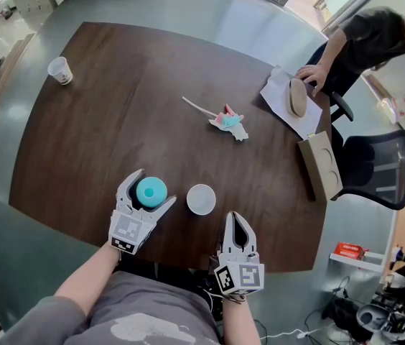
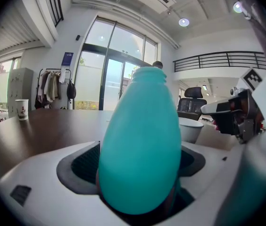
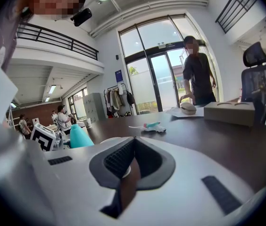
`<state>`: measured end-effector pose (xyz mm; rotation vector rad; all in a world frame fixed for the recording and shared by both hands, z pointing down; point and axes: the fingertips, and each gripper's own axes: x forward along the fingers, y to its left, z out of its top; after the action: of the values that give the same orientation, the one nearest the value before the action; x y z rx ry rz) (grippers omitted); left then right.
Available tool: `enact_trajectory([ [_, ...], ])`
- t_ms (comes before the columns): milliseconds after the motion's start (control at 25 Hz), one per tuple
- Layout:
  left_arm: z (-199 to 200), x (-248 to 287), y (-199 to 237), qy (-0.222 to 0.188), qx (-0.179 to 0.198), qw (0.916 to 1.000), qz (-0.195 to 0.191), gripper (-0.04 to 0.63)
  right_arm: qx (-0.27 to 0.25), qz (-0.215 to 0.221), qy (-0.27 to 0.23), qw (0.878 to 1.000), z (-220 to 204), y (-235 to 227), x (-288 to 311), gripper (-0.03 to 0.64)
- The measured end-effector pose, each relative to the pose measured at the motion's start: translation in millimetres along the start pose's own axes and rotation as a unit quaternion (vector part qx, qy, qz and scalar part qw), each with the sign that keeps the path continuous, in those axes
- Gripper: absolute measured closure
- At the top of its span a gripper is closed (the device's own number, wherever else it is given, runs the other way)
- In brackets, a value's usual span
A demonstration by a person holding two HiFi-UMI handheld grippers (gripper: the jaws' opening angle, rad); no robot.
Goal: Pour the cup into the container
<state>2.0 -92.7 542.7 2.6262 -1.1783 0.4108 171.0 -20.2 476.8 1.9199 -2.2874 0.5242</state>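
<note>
The left claw (image 1: 155,187) is grasping the teal cup (image 2: 140,145): its two jaws are standing wide apart with the cup's broad body filling the gap, and both pads are pressing on its sides. The right claw (image 1: 235,217) is clenched with nothing in it, its jaws meeting along one seam, and it is pointing across the tabletop (image 1: 116,106) just right of the left claw.

The teal cup is standing upright in the left claw. Its long axis is running vertically, with the narrow neck and open mouth pointing up and the wide, rounded part sitting low between the pads. Whether its base is touching the tabletop cannot be told. The white container (image 1: 201,199) is sitting just beside the left claw's right jaw, apart from it, with its mouth facing up; it is lying ahead and to the left of the right claw's tips, also without touching.

Each claw is carrying a cube (image 1: 129,230) with black-and-white square markers, which are patterns rather than letters. Far ahead and left of the left claw, a paper cup (image 1: 59,70) is showing a small print that is too small to read. A blue sign (image 2: 67,59) on the wall beyond it is likewise too small to make out.
</note>
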Motion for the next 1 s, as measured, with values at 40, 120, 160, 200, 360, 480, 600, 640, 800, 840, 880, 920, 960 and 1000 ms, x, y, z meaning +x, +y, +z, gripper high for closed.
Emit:
enact_trajectory([
  [40, 0, 0, 1, 0.002, -0.002, 1.0, 0.002, 0.153, 0.0, 0.0, 0.0, 1.0, 0, 0, 0, 0.629],
  [120, 0, 0, 2, 0.005, -0.003, 1.0, 0.004, 0.153, 0.001, 0.001, 0.0, 1.0, 1, 0, -1, 0.629],
  [160, 0, 0, 2, 0.006, -0.004, 1.0, 0.004, 0.153, 0.001, 0.001, 0.0, 1.0, 1, 0, -1, 0.629],
  [200, -1, 1, 2, 0.007, -0.004, 1.0, 0.005, 0.153, 0.001, 0.001, 0.0, 1.0, 1, 0, -1, 0.629],
  [360, -1, 1, 2, 0.008, -0.002, 0.9999, 0.006, 0.155, 0.0, 0.005, 0.0, 1.0, 1, 2, 0, 0.629],
  [480, -1, 1, 3, 0.008, -0.001, 0.9999, 0.006, 0.16, -0.001, 0.008, 0.001, 1.0, 0, 5, 0, 0.629],
  [600, -1, 0, 3, 0.008, 0.001, 1.0, 0.004, 0.163, -0.002, 0.011, 0.0, 1.0, 0, 7, -1, 0.629],
  [640, -1, 0, 3, 0.008, 0.004, 0.9999, 0.005, 0.163, -0.003, 0.012, -0.001, 1.0, 1, 8, -1, 0.629],
  [800, 2, -3, 2, 0.007, 0.015, 0.9999, 0.004, 0.163, -0.005, 0.013, -0.004, 1.0, 3, 8, -3, 0.629],
  [840, 5, -5, 2, 0.005, 0.014, 0.9999, 0.003, 0.164, -0.006, 0.013, -0.005, 1.0, 4, 9, -3, 0.629],
  [880, 8, -7, 2, 0.003, 0.012, 0.9999, 0.003, 0.164, -0.006, 0.013, -0.006, 1.0, 5, 9, -3, 0.629],
  [920, 11, -9, 2, 0.0, 0.012, 0.9999, 0.003, 0.164, -0.007, 0.013, -0.007, 1.0, 6, 10, -4, 0.629],
  [960, 15, -11, 2, 0.0, 0.011, 0.9999, 0.004, 0.164, -0.007, 0.014, -0.008, 1.0, 8, 10, -4, 0.629],
  [1000, 18, -14, 2, 0.0, 0.009, 0.9999, 0.005, 0.164, -0.008, 0.015, -0.009, 1.0, 9, 11, -5, 0.629],
])
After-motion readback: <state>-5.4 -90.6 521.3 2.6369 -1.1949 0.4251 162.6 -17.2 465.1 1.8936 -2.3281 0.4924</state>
